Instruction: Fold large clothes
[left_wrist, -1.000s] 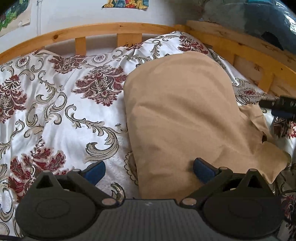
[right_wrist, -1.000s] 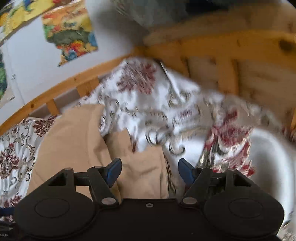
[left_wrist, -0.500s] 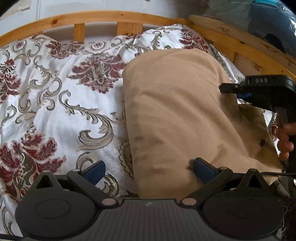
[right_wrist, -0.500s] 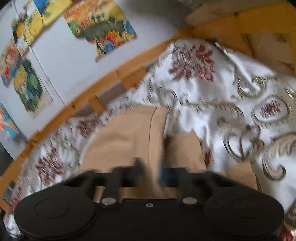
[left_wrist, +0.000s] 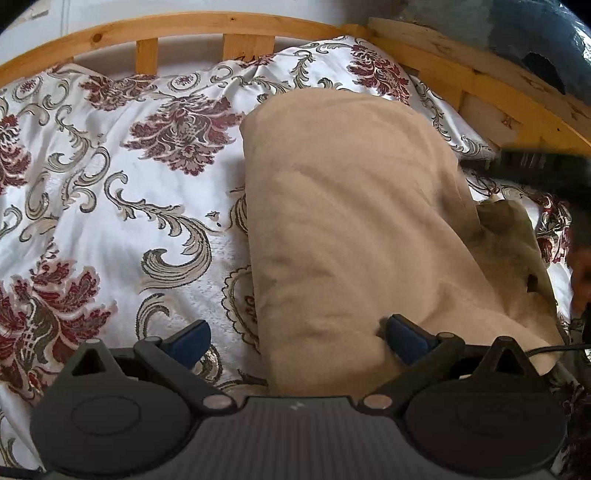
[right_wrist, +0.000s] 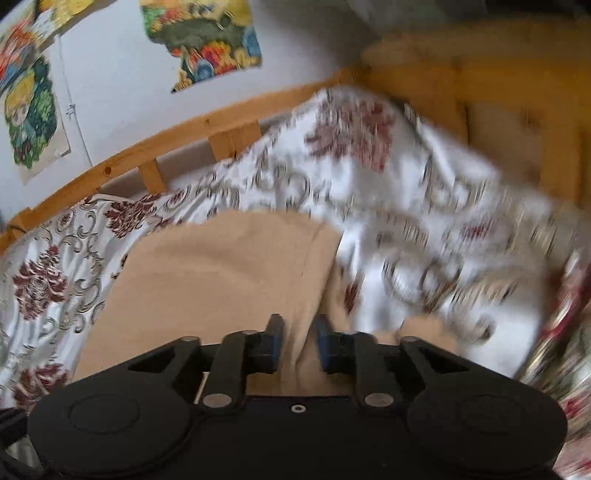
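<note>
Since a second ago my right tongs narrowed, pinching the tan garment fold between them, left tongs spread over its near edge on the bed.

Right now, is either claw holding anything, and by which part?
Right claw pinches a raised fold along the right edge of the tan garment. Left claw is open, holding nothing.

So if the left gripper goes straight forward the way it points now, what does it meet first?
Most likely the tan garment: the open left gripper points at its near left edge on the floral bedspread. Depth is unclear.
</note>
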